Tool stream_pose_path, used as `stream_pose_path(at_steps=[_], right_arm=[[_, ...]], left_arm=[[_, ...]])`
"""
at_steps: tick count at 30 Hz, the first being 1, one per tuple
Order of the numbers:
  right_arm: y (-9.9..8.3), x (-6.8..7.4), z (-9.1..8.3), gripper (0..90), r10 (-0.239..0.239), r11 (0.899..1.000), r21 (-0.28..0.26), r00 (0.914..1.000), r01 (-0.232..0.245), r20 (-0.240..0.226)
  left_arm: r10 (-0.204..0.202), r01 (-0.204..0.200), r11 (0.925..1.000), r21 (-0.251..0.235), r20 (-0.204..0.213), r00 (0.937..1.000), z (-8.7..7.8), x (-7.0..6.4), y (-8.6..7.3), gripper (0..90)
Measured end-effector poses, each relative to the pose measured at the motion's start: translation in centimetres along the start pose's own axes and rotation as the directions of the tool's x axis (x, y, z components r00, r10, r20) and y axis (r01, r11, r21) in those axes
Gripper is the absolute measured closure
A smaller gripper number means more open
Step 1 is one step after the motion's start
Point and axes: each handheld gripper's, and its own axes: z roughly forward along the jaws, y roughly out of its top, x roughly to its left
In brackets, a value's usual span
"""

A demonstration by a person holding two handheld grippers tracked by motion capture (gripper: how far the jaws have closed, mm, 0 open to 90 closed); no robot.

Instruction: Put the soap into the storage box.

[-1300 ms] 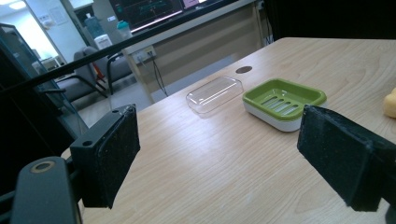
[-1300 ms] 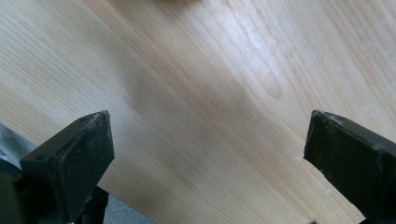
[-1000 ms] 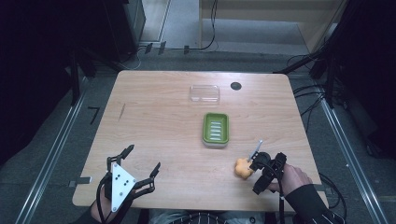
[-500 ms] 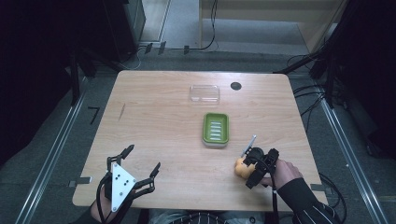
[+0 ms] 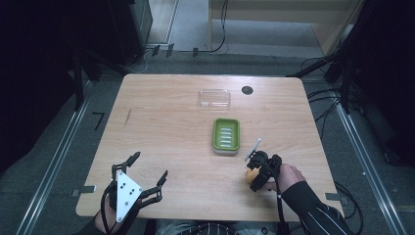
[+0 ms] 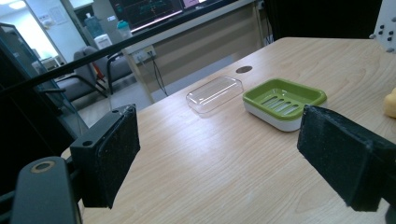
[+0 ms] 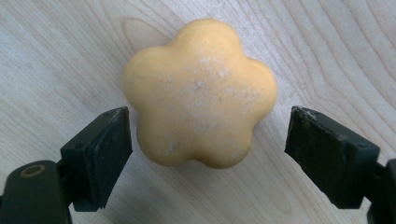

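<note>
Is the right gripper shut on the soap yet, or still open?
Open. In the right gripper view the right gripper has a jaw on each side of the flower-shaped soap, with bare table between each pad and the soap.

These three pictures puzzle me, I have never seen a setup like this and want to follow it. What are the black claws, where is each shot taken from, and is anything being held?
No robot here: a person holds a hand tool in each hand, each with two black fingers that pinch. The high view looks down on the wooden table. In it the left gripper is near the table's front edge, open and empty, and the right gripper is at a yellow flower-shaped soap.

The other two pictures come from cameras riding on the tools. The right gripper view looks straight down on the soap, lying between the open fingers; a gap shows on each side, so nothing is held yet. The left gripper view looks across the table at a green soap dish and a clear plastic lid beside it.
</note>
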Motion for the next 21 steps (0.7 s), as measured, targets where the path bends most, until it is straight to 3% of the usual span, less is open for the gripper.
stream_pose_path(at_steps=[2, 4, 6, 9, 12, 21], right_arm=[[0.12, -0.02, 0.12, 22.7, 0.0, 1.0, -0.004, 1.0, 0.0, -0.005], [0.16, -0.02, 0.21, 22.8, 0.003, 1.0, -0.001, 1.0, -0.003, -0.006], [0.19, -0.09, 0.33, 30.3, -0.003, 1.0, 0.005, 0.9997, 0.004, -0.026], [0.19, -0.03, 0.34, 32.0, -0.007, 1.0, 0.01, 0.9996, 0.007, -0.026], [0.1, -0.12, 0.47, 39.5, -0.019, 1.0, 0.015, 0.9996, 0.019, -0.023], [0.03, 0.15, 0.64, 40.1, -0.047, 0.999, 0.011, 0.9989, 0.047, 0.008]], left_arm=[[0.0, 0.0, 1.0, 0.0, -0.001, 1.0, 0.0, 0.0, 0.0, 13.5], [0.0, 0.0, 1.0, 0.001, 0.0, 1.0, -0.01, -0.02, 0.01, 13.5], [-0.001, 0.001, 1.0, 0.0, -0.001, 1.0, -0.02, 0.01, 0.0, 13.5], [-0.001, 0.001, 1.0, 0.0, -0.001, 1.0, -0.02, 0.0, 0.0, 13.5], [-0.002, 0.002, 1.0, 0.0, -0.001, 1.0, -0.02, 0.0, 0.01, 13.5], [-0.005, 0.005, 1.0, -0.003, -0.002, 1.0, 0.01, -0.05, 0.0, 13.5]])
